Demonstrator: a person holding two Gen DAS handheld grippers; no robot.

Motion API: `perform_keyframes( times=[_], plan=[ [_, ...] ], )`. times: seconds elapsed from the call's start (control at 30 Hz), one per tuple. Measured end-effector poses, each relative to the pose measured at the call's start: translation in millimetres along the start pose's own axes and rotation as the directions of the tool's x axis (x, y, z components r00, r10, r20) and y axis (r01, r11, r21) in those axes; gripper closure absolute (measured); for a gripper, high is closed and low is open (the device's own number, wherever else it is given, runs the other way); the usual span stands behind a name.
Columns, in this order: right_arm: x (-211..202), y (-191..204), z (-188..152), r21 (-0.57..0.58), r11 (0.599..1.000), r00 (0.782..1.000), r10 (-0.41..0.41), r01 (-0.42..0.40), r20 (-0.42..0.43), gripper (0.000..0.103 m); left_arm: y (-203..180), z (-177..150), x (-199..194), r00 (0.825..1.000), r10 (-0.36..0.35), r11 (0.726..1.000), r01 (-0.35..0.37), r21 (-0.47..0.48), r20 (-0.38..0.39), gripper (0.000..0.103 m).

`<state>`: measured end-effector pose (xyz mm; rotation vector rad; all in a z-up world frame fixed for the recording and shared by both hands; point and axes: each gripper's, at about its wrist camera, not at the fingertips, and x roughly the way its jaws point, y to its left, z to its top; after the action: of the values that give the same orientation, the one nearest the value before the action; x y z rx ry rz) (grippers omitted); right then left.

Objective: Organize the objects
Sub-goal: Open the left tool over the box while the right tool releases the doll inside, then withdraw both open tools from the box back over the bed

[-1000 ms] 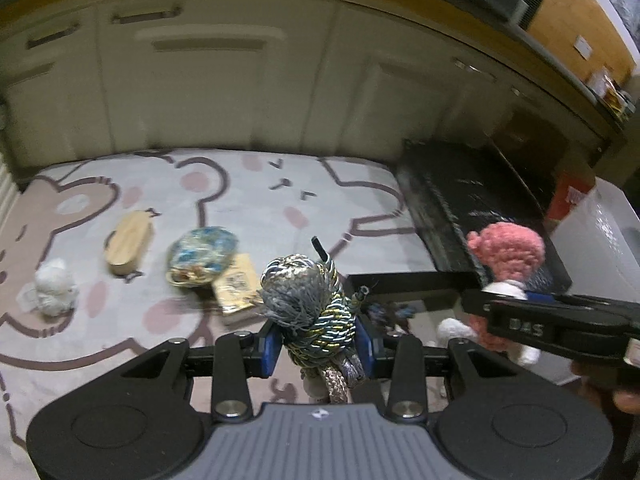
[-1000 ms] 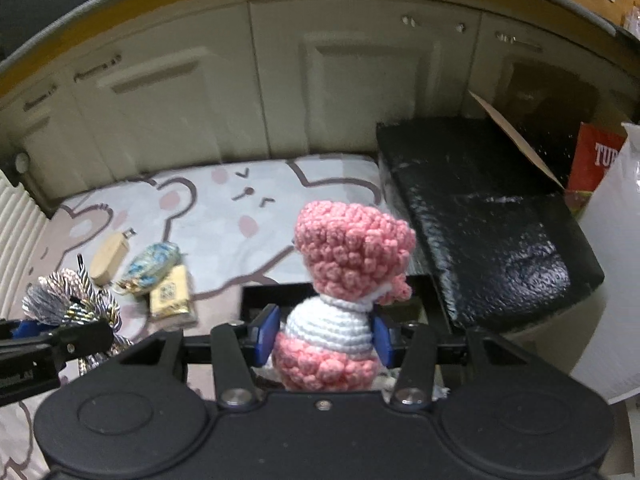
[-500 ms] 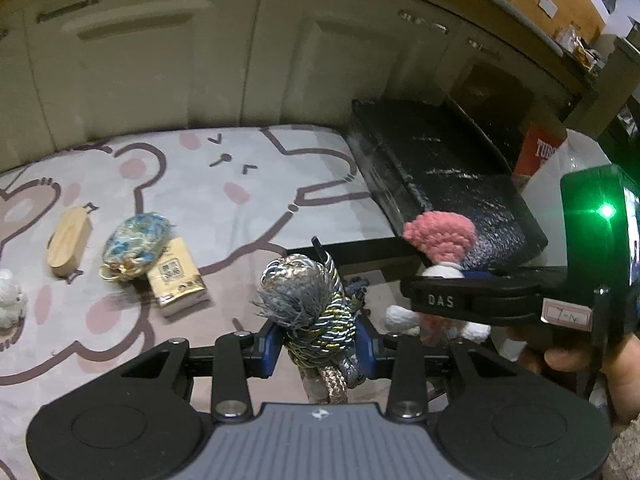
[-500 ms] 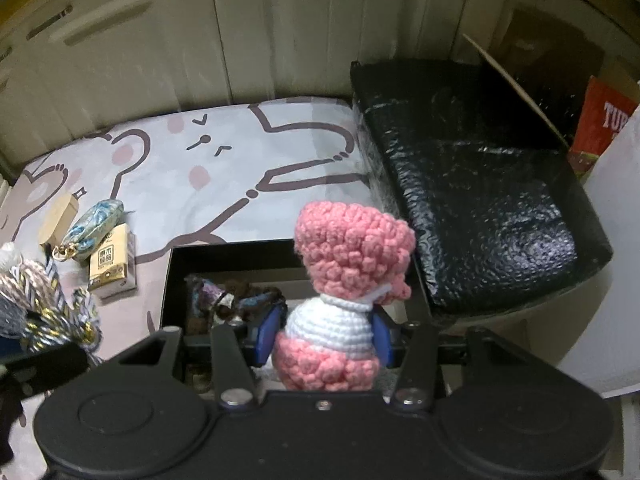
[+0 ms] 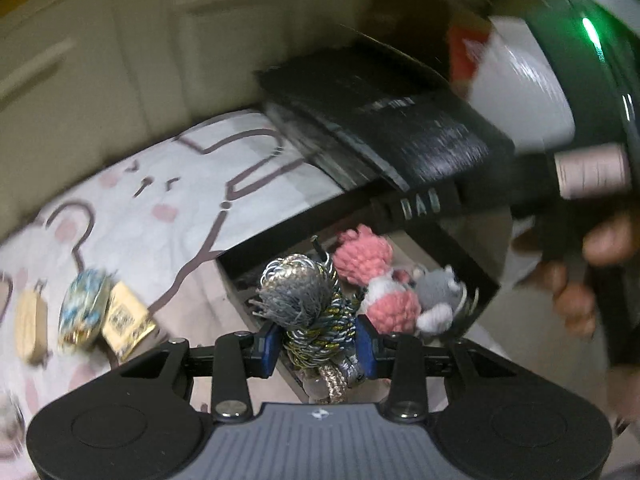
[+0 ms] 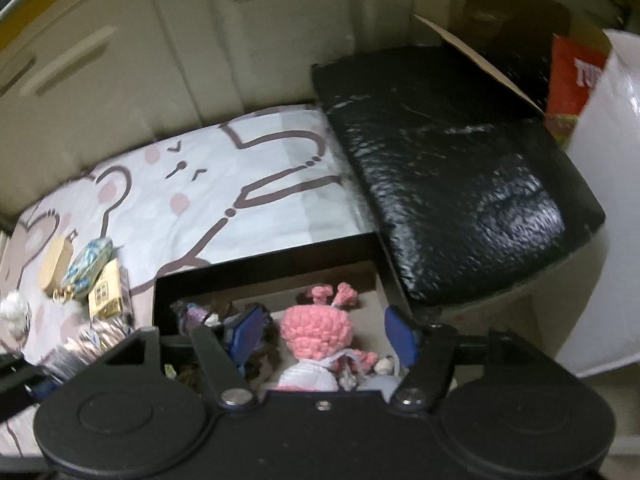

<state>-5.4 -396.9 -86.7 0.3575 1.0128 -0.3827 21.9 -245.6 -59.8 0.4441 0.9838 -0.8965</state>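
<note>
Doll dropping into the box, tassel next in line

Jaws of the right gripper are opening, their blue pads clear of the pink crochet doll, which lies between them, low in the black box. The left gripper is clamped on the metallic tassel ornament, its long axis running upward out of the pads, poised over the box's near-left edge. Judging by this, the tassel needs to travel only slightly rightward, toward the doll, before release. Remaining trinkets sit well apart on the cartoon mat.
</note>
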Motion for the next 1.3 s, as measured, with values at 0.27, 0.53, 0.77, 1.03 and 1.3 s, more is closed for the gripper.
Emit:
perform_keyframes(
  times=[0.27,0.53,0.77,1.03,1.3],
  plan=[
    [2,-20,0,0.105,0.994,1.000,0.014,-0.011,-0.026,0.036,-10,-2,18,0.994,-0.087,0.996,0.088,0.010,-0.068,0.058],
    [1,-18,-2,0.086,0.996,0.999,0.006,-0.003,-0.042,0.036,4,0,13,0.997,-0.050,0.994,0.045,-0.096,-0.057,0.031],
    [-2,-12,-4,0.060,0.998,0.999,0.002,0.001,-0.047,0.036,9,0,10,0.998,-0.034,0.992,0.026,-0.123,-0.061,0.031],
    [-14,-8,-6,0.046,0.999,0.999,0.011,-0.010,-0.031,0.036,20,-3,-3,0.999,-0.023,0.981,0.013,-0.195,-0.047,0.031],
    [-29,5,-11,0.009,1.000,1.000,0.020,-0.020,-0.011,0.036,41,-11,-20,0.999,0.019,0.958,-0.026,-0.287,-0.029,0.031]
  ],
)
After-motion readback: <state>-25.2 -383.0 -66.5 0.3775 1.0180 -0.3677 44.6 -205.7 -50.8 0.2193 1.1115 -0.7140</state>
